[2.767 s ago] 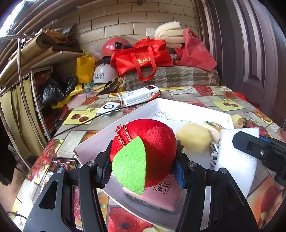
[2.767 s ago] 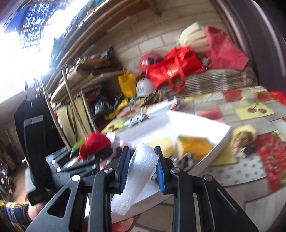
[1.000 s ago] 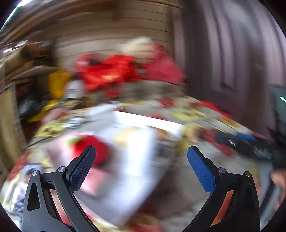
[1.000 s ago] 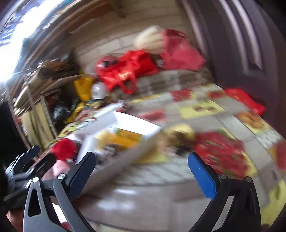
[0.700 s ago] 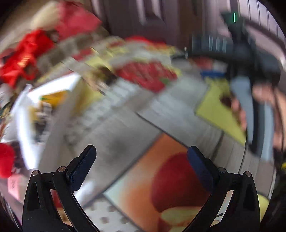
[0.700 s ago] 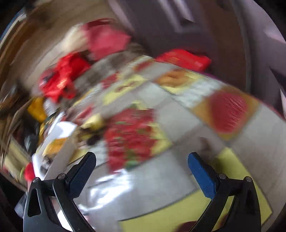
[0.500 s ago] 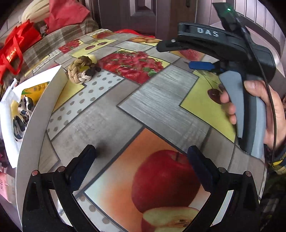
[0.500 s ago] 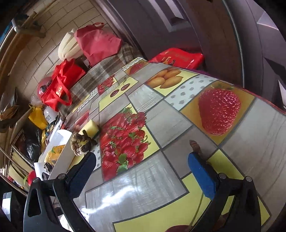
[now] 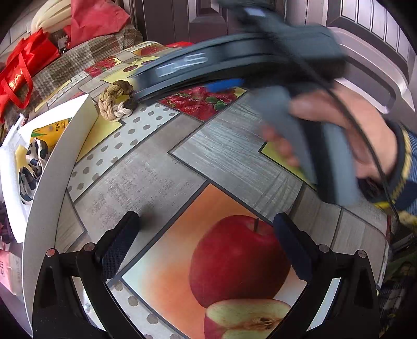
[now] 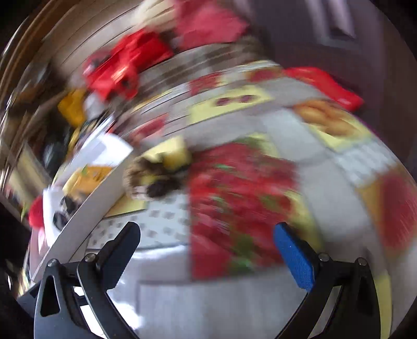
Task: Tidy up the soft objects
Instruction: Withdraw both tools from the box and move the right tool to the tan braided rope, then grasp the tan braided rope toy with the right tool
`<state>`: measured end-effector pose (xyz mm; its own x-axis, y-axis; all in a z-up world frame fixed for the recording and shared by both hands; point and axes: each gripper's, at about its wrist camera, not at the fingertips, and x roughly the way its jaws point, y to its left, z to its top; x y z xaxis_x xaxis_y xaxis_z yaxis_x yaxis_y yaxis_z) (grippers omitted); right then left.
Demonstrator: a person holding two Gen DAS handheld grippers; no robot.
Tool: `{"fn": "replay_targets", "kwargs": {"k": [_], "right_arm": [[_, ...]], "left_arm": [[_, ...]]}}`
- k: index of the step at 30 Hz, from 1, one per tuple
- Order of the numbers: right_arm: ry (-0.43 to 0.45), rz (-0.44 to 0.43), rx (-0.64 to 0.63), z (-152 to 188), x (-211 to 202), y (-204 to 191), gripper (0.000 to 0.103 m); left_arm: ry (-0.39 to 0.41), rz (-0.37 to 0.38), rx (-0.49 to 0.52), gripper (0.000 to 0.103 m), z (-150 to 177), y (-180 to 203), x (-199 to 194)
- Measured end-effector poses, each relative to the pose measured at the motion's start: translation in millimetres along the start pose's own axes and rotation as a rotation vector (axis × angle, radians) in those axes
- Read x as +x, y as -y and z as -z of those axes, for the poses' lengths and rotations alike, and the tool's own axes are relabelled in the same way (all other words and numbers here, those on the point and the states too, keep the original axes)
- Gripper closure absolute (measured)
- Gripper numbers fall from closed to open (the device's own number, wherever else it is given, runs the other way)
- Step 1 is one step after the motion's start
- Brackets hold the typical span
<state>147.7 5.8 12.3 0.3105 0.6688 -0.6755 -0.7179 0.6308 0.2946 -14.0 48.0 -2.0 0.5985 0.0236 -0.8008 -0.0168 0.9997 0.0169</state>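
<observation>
A braided rope knot [image 9: 116, 100] lies on the fruit-print tablecloth [image 9: 161, 177] just right of the white box [image 9: 47, 167]; it shows blurred in the right wrist view [image 10: 153, 180]. The box holds a yellow packet [image 9: 52, 127], a cow-print soft item [image 9: 32, 167] and a red plush apple [image 10: 36, 212]. My left gripper [image 9: 206, 242] is open and empty, low over the cloth. My right gripper [image 10: 206, 246] is open and empty; in the left wrist view its body [image 9: 234, 60] reaches toward the knot.
Red bags [image 9: 18, 67] and a plaid cushion [image 9: 78, 62] sit at the table's far side. A dark door [image 9: 286, 15] stands behind. The person's hand [image 9: 346, 125] holds the right gripper over the table's right part.
Both grippers let go of the red plush apple and the white foam into the box, opened and swung right. The right gripper now sweeps left toward the rope knot.
</observation>
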Motion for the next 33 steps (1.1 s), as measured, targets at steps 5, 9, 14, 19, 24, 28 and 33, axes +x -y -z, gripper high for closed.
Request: {"fn": "replay_targets", "kwargs": {"k": [5,9,14,19,24,28,33], "right_arm": [[-0.024,-0.002,-0.204,-21,32,-47,0.02],[-0.07,0.042,-0.274,-32,60,-68,0.029],[-0.081,0.076,-0.291,-39,74,-74,0.041],[-0.077,0.06,-0.319,-40,74,-81,0.069],[-0.086,0.016,-0.317,-32,64,-77,0.072],[-0.093,0.018,-0.327,-12,40,-65,0.072],[-0.091,0.026,-0.329,11,5,-43,0.072]], "left_arm": [[-0.002,-0.003,0.001,0.001,0,1,2],[-0.001,0.0,-0.001,0.001,-1,1,2],[-0.002,0.001,-0.001,0.001,0,1,1],[-0.002,0.0,-0.001,0.001,0,2,2],[-0.004,-0.004,0.003,0.001,1,3,2],[-0.003,-0.004,0.001,0.001,1,4,2],[-0.002,-0.002,0.001,0.0,1,3,1]]}}
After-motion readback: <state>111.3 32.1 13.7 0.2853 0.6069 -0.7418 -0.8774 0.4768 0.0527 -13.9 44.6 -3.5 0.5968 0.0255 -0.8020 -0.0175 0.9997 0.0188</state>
